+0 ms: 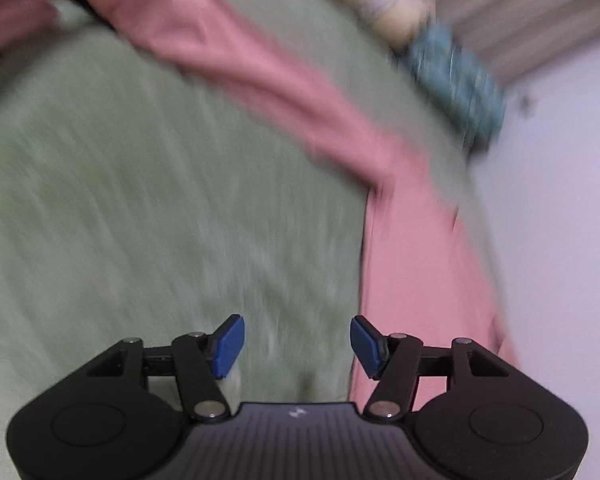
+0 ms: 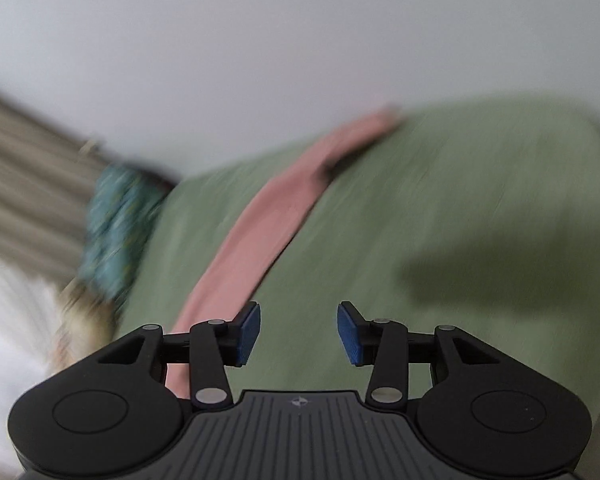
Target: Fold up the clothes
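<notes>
A pink garment (image 1: 416,264) lies on the green bedspread (image 1: 148,208), running as a long band from the upper left down to the right edge in the blurred left wrist view. My left gripper (image 1: 297,346) stands open over bare green cloth, with the garment just beyond its right pad and nothing between the pads. In the right wrist view the same pink garment (image 2: 260,236) stretches as a narrow strip toward the far edge of the bedspread (image 2: 440,240). My right gripper (image 2: 299,333) is open too, empty, with the strip passing under its left finger.
A teal patterned cloth (image 1: 456,84), also seen in the right wrist view (image 2: 116,224), lies by the bed's edge beside pale bundled fabrics (image 1: 380,4). A striped curtain (image 2: 24,184) and a plain white wall (image 2: 300,60) stand behind the bed.
</notes>
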Demonstrator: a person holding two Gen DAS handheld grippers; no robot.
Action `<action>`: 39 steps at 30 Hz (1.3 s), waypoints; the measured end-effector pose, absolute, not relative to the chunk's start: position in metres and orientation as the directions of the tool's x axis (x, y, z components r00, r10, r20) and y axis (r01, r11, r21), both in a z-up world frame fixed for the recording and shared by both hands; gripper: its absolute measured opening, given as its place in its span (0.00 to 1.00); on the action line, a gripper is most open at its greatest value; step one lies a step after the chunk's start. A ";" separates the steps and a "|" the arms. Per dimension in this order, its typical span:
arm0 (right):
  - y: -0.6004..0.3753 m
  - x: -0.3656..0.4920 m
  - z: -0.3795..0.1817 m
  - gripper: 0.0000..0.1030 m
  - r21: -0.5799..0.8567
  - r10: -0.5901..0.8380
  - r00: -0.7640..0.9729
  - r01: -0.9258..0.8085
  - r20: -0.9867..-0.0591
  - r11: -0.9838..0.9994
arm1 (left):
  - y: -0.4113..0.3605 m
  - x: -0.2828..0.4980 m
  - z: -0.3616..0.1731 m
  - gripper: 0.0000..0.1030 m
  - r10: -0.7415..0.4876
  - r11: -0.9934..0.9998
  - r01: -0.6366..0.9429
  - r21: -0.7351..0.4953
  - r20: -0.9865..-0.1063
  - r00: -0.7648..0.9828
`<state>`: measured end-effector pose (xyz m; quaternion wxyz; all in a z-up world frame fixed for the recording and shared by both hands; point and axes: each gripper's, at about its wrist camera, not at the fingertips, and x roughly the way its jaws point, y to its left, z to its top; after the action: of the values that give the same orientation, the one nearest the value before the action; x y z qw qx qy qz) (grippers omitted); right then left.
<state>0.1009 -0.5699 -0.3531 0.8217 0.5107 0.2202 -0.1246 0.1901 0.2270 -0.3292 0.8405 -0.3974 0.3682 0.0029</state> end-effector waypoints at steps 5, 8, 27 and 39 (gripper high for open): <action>-0.485 0.100 -0.345 0.49 0.836 0.199 0.876 0.317 -0.439 0.448 | 0.266 0.198 -0.319 0.76 0.096 0.697 -0.441 -0.565 -0.536 0.839; -0.456 0.104 -0.348 0.49 0.875 0.306 0.855 0.288 -0.418 0.390 | 0.277 0.218 -0.324 0.76 0.305 0.738 -0.507 -0.445 -0.450 0.839; -0.348 0.051 -0.350 0.50 0.812 0.461 0.692 0.331 -0.556 0.481 | 0.305 0.307 -0.357 0.17 0.464 0.658 -0.616 -0.433 -0.411 0.785; -0.322 0.047 -0.373 0.50 0.797 0.529 0.612 0.330 -0.588 0.505 | 0.273 0.291 -0.239 0.06 0.445 0.840 -0.496 -0.221 -0.243 0.862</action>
<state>0.0474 -0.3221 -0.3731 0.7504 0.4928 0.4355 0.0662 0.2909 0.2733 -0.2386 0.9547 -0.1392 0.0913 0.2465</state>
